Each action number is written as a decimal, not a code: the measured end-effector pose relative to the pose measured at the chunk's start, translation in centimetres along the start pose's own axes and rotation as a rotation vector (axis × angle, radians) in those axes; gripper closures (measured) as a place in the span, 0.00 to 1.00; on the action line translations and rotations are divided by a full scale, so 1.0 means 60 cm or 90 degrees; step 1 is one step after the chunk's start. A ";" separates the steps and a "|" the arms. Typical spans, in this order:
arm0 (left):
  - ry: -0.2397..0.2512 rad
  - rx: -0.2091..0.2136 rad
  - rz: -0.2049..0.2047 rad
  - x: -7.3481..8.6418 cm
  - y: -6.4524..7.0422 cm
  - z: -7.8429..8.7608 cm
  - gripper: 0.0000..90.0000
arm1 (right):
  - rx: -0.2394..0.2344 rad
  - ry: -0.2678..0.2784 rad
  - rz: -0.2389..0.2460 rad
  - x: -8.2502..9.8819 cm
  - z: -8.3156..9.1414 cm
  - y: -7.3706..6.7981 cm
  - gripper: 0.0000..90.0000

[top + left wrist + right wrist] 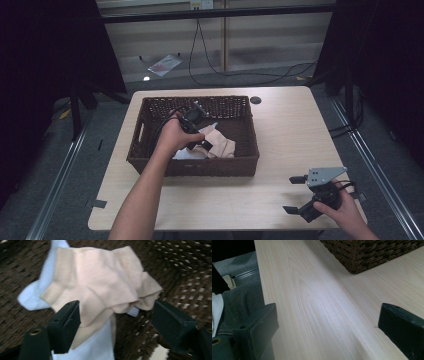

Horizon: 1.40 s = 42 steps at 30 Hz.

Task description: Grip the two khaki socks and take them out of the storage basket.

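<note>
- Because the peach sock (100, 282) is lying crumpled on top of the pale blue sock (32, 296) at the bottom of the wicker basket (150, 167), we are taking it as the piece being picked first, since it is the one on top.
- We are seeing the left tongs (116, 315) lowered into the basket with their jaws straddling the near fold of the peach sock; the left jaw is lying against the cloth, the right jaw is sitting just beside its edge, so they are parted and not yet pinching.
- We are judging that the jaws are placed on either side of a bunched ridge because loose knit gives more to bite there than a flat spread would.
- The blue sock is poking out under the peach one, so a deep bite is risking both.
- The right tongs (300, 195) are resting low over the bare table (280, 130) near the front right corner, jaws wide apart and holding nothing, probably waiting clear of the basket.
</note>
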State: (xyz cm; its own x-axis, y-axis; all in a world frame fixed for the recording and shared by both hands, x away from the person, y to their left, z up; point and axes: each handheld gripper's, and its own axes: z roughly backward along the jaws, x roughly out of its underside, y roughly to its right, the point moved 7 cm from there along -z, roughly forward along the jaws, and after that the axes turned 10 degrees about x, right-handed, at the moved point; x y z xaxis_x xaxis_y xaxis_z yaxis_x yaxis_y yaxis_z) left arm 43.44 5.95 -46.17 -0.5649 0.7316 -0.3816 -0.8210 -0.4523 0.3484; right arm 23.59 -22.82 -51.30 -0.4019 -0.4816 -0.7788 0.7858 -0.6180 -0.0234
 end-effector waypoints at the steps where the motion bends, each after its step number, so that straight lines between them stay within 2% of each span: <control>1: 0.007 -0.006 -0.001 -0.001 -0.002 -0.002 0.32 | 0.000 0.000 0.000 0.000 0.000 0.000 0.03; 14: -0.008 -0.029 -0.006 0.000 -0.028 -0.021 0.54 | -0.001 0.001 -0.002 0.000 0.000 0.000 0.03; 20: -0.006 -0.035 -0.006 -0.004 -0.033 -0.028 0.57 | -0.001 0.001 -0.002 0.000 0.000 0.000 0.03; 23: -0.012 -0.037 -0.003 -0.005 -0.035 -0.034 0.56 | -0.015 0.009 -0.012 -0.003 0.001 -0.003 0.03; 29: -0.021 -0.045 -0.004 -0.004 -0.038 -0.038 0.63 | -0.011 0.012 -0.011 -0.003 0.003 -0.002 0.03; 31: -0.030 -0.051 -0.003 -0.002 -0.039 -0.039 0.69 | -0.012 0.013 -0.013 -0.003 0.003 -0.002 0.03; 32: -0.036 -0.048 -0.005 0.000 -0.039 -0.039 0.76 | -0.011 0.012 -0.012 -0.003 0.003 -0.002 0.03; 33: -0.030 -0.048 -0.004 -0.001 -0.039 -0.038 0.84 | -0.012 0.012 -0.011 -0.003 0.003 -0.002 0.03; 34: -0.031 -0.047 -0.009 -0.001 -0.038 -0.036 0.84 | -0.012 0.012 -0.011 -0.003 0.003 -0.002 0.03; 35: -0.027 -0.044 -0.006 -0.001 -0.037 -0.031 0.91 | -0.013 0.012 -0.012 -0.003 0.003 -0.002 0.03; 37: -0.023 -0.049 -0.001 -0.001 -0.036 -0.026 0.95 | -0.012 0.013 -0.010 -0.003 0.003 -0.001 0.03; 42: -0.008 -0.036 0.020 0.000 -0.034 -0.012 0.96 | -0.011 0.010 -0.010 -0.003 0.003 -0.002 0.03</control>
State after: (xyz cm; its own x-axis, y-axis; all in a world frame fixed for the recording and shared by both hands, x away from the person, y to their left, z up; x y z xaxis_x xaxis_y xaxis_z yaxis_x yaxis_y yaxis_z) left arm 45.03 6.47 -47.51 -0.5897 0.7227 -0.3605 -0.8065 -0.5027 0.3114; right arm 23.49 -22.79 -51.04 -0.4065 -0.4616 -0.7885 0.7878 -0.6142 -0.0465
